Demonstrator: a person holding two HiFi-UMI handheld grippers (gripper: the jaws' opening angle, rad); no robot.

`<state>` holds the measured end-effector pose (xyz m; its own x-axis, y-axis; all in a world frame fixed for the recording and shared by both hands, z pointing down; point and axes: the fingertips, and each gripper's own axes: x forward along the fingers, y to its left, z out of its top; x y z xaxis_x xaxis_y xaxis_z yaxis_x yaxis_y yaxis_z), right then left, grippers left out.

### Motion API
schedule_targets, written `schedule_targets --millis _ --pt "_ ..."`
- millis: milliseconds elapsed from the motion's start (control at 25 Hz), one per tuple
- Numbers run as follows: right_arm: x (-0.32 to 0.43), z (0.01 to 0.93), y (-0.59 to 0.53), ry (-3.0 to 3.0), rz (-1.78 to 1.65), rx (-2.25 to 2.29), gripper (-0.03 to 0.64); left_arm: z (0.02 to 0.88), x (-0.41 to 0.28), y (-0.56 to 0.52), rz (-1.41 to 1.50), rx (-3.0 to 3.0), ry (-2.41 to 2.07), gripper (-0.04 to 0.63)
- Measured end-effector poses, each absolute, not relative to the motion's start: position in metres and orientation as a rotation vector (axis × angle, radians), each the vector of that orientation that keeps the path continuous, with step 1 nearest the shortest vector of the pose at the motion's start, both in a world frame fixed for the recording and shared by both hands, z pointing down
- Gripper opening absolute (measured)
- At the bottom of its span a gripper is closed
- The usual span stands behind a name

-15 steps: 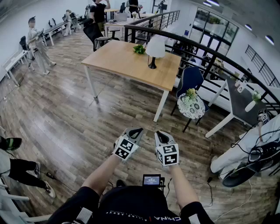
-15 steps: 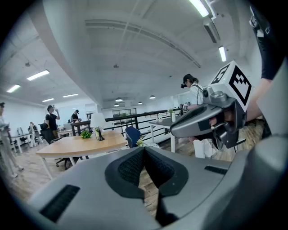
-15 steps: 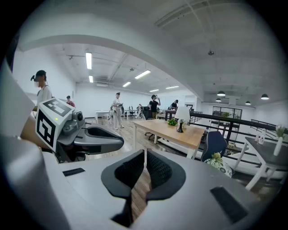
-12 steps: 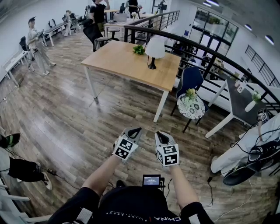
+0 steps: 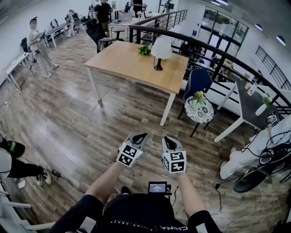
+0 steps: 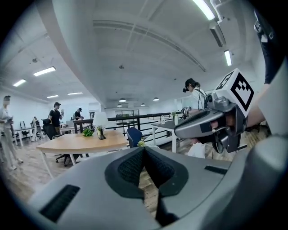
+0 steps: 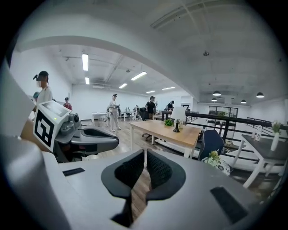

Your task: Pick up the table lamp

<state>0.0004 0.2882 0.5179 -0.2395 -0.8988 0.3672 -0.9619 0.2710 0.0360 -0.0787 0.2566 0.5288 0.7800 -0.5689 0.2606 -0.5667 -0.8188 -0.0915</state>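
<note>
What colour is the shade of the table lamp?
White shade on a dark stem; the head view shows it best.

Open-plan office, wood-plank floor (image 5: 68, 118) all over. Big light-wood table (image 5: 122, 61) at 12 o'clock, with a blue chair (image 5: 198, 82) and a small round lace-topped table (image 5: 200, 113) at about 1. A black railing (image 5: 218, 52) curves from 12 round to 3, glass doors (image 5: 223, 27) behind it. White wall (image 5: 27, 11) with desks (image 5: 59, 28) at 11. Strip lights (image 6: 209, 10) on the white ceiling.
</note>
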Motion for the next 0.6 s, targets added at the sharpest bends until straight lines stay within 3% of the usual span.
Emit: schedule_targets --millis 600 --pt "0.012 0.513 0.293 -2.253 0.299 1.727 0.043 0.523 -0.068 0.258 -0.41 -2.981 0.952 0.018"
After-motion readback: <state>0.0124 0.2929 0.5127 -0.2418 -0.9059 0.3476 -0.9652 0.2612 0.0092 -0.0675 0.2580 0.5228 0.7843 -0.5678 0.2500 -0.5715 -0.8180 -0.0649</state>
